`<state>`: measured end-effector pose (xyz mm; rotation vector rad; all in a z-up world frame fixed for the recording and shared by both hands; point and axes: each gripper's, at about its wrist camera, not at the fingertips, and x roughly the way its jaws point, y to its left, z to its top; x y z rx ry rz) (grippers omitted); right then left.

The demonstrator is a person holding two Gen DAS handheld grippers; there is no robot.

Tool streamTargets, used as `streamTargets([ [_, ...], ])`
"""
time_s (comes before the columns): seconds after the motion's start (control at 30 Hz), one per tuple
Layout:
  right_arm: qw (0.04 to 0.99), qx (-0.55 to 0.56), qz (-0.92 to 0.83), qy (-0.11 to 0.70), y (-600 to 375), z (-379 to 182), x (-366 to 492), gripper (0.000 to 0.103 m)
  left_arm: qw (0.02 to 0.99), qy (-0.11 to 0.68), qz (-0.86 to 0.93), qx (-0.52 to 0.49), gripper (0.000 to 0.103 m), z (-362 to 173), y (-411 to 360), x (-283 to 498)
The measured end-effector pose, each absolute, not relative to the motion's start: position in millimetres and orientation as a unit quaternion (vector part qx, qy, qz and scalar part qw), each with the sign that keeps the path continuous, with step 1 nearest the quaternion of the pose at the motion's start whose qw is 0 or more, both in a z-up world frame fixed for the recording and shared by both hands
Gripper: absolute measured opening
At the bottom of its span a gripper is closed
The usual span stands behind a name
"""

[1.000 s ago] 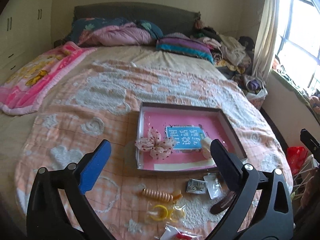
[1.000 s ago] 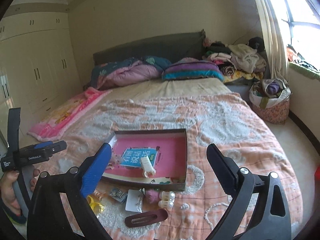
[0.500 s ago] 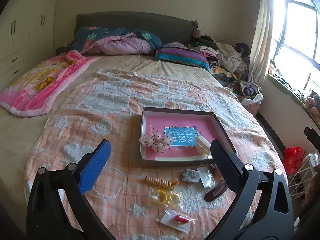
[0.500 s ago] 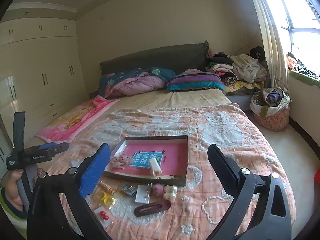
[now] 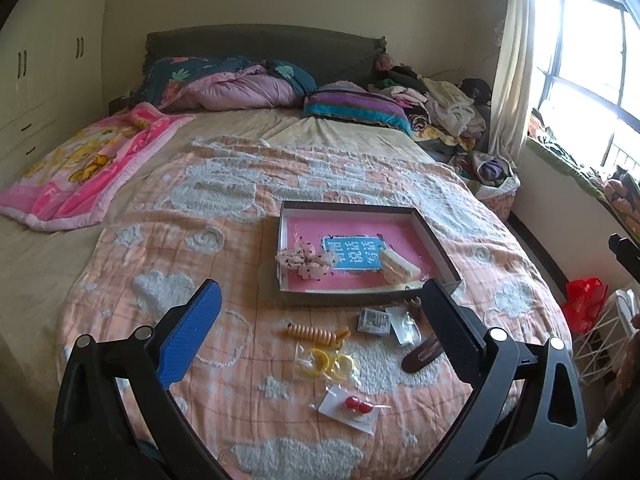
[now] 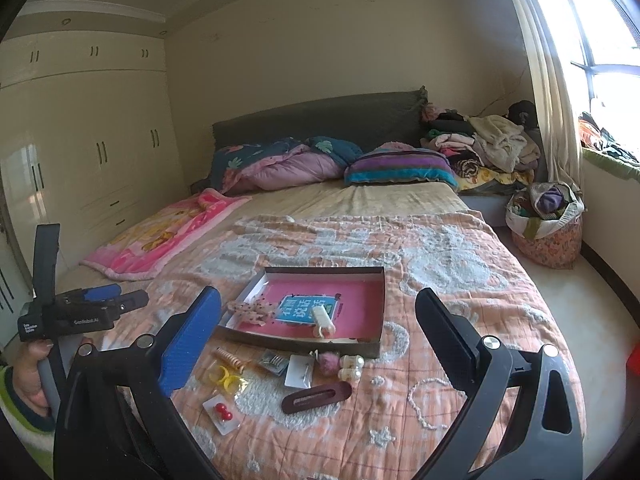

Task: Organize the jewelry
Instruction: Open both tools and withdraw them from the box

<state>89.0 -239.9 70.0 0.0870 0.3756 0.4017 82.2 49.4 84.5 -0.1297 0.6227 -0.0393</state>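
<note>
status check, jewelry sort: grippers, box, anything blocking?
Left gripper open, empty. Right gripper open, empty. Box holds bow clip and cream clip; brown barrette, yellow rings lie outside on the bedspread. Nothing blocking.

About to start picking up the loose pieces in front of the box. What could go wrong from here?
Both grippers, left and right, are open and empty.
1. The red earrings' clear packet lies flat on the soft quilt; fingers may snag fabric or slip.
2. The pieces lie crowded by the box, so grabbing the brown clip could knock neighbours.
</note>
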Motion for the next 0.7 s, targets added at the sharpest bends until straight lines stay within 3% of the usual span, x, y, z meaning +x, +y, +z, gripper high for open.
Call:
streamTargets([
  [0.7,0.957,0.039,0.184,0.222,-253.5,37.2,66.6,0.097,0.94,0.334,-0.062,-0.027,0.093,51.6,13.5,55.7],
])
